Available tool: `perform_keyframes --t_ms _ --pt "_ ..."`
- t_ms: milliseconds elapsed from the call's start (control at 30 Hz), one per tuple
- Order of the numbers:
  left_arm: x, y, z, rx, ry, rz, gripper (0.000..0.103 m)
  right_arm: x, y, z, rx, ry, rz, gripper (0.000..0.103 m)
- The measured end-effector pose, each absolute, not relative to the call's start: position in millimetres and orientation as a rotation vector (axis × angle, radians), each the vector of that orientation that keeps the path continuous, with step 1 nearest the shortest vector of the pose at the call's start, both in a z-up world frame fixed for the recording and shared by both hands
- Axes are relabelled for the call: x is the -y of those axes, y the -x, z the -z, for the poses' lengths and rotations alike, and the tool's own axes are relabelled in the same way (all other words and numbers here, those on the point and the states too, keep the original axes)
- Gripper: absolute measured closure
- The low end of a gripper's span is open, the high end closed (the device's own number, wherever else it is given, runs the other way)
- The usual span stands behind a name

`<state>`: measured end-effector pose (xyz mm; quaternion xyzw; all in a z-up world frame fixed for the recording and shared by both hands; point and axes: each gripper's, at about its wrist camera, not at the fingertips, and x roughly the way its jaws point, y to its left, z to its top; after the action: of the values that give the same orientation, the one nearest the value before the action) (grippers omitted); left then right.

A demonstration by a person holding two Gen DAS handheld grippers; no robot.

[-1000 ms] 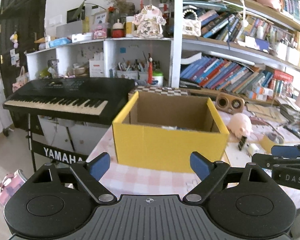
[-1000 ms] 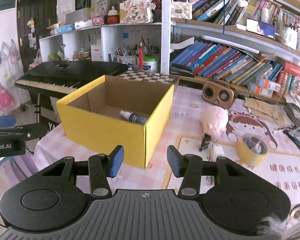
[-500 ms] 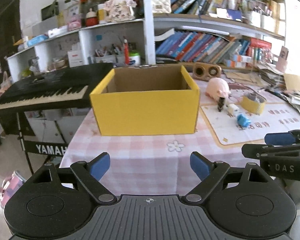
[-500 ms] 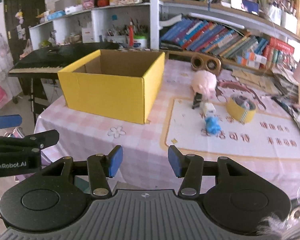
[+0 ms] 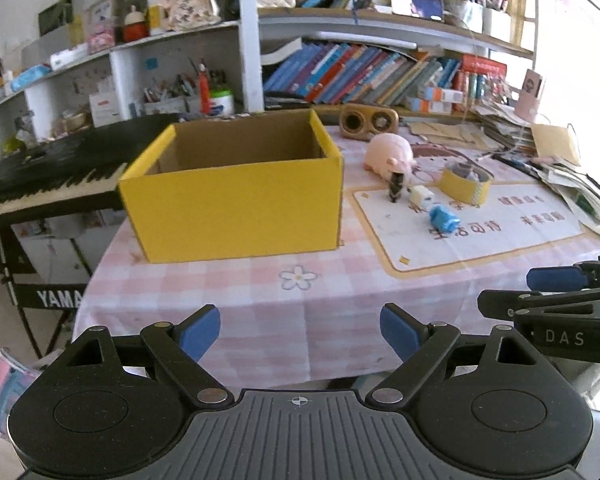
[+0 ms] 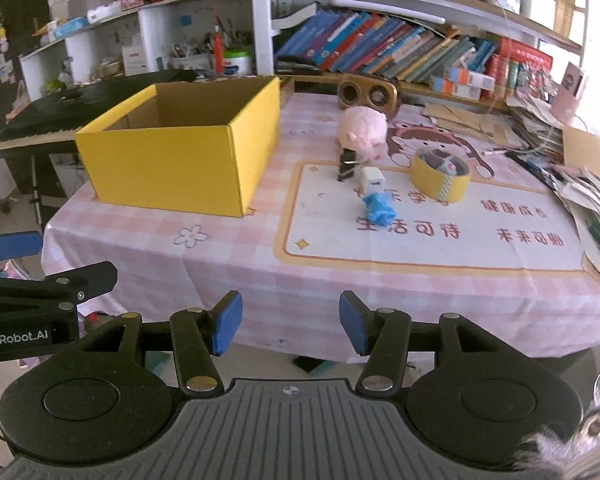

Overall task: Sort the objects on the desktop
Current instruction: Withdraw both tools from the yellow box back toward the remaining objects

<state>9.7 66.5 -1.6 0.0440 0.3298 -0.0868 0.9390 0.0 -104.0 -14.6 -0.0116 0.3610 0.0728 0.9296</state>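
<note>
A yellow cardboard box (image 5: 236, 204) (image 6: 180, 168) stands open on the pink checked tablecloth at the left. To its right lie a pink pig toy (image 6: 362, 130), a black clip (image 6: 347, 164), a white cube (image 6: 372, 179), a blue toy (image 6: 379, 206) and a yellow tape roll (image 6: 440, 178); these also show in the left wrist view, with the blue toy (image 5: 444, 218) nearest. My left gripper (image 5: 300, 332) is open and empty, off the table's near edge. My right gripper (image 6: 290, 322) is open and empty, also before the near edge.
A wooden speaker (image 6: 368, 94) stands behind the pig. Paper stacks (image 6: 572, 168) crowd the table's right side. A black keyboard (image 5: 44, 176) on a stand is left of the table. Bookshelves (image 5: 380, 68) line the back wall.
Both grippers have pulled back and away from the yellow box, so the whole table and the small objects come into view. Both stay open and empty.
</note>
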Motion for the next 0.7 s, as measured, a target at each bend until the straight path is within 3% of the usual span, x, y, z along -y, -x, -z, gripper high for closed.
perform_keyframes --t_ms 700 --pt "-2 -43 8 -0.721 -0.139 0.295 0.013 166 -21 21 -0.797 -0.018 -0.041 0.039"
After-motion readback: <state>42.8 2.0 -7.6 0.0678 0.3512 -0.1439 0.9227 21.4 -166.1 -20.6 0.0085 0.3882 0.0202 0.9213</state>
